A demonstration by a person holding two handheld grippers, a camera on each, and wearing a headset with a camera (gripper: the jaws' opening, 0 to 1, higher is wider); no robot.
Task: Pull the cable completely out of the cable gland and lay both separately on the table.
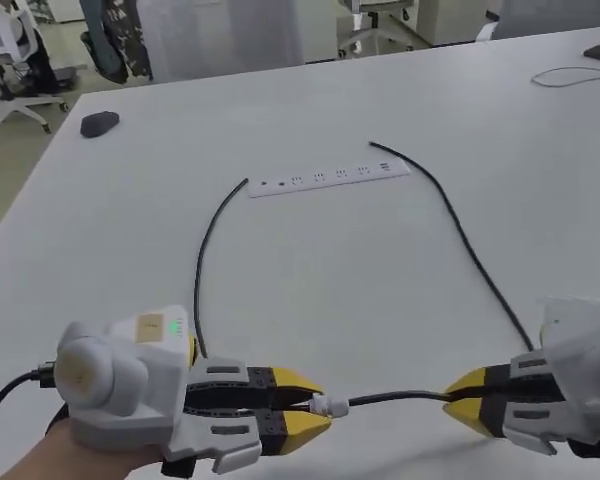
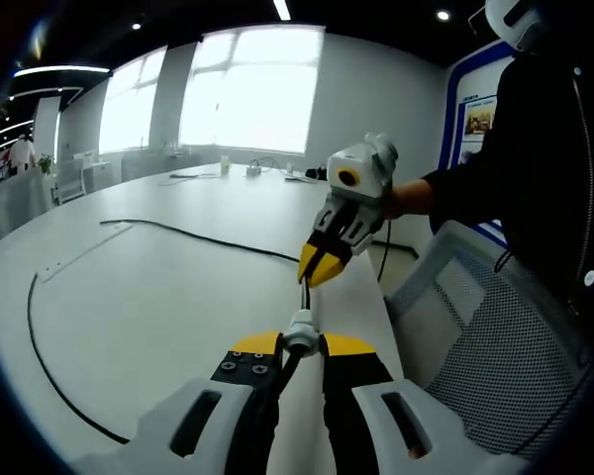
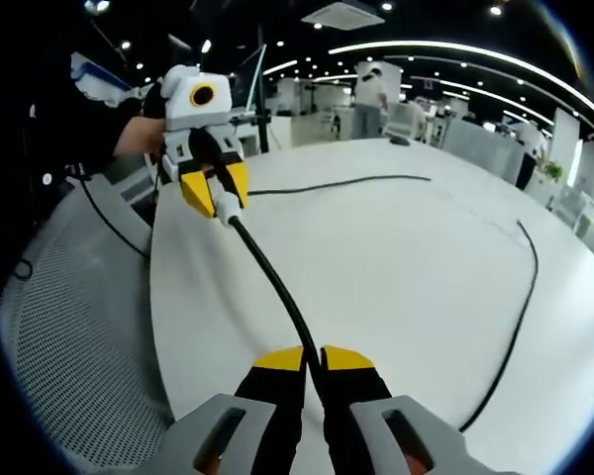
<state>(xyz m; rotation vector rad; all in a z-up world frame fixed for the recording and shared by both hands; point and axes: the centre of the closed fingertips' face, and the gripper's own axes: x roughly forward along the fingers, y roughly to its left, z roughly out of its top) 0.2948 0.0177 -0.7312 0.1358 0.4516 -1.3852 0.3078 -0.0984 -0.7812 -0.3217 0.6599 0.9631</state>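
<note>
Bridging left fingers (image 1: 296, 381), right fingers (image 1: 470, 383): cable (image 1: 400, 397)

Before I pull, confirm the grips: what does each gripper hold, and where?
Left gripper is shut on the white cable gland, by its back part. Right gripper is shut on the black cable, a short stretch beyond the gland.

Black cable (image 1: 400, 396), white cable gland (image 1: 329, 405), white table (image 1: 330, 290); left tool (image 1: 318, 404) and right tool (image 1: 452, 398) yellow-tipped.
</note>
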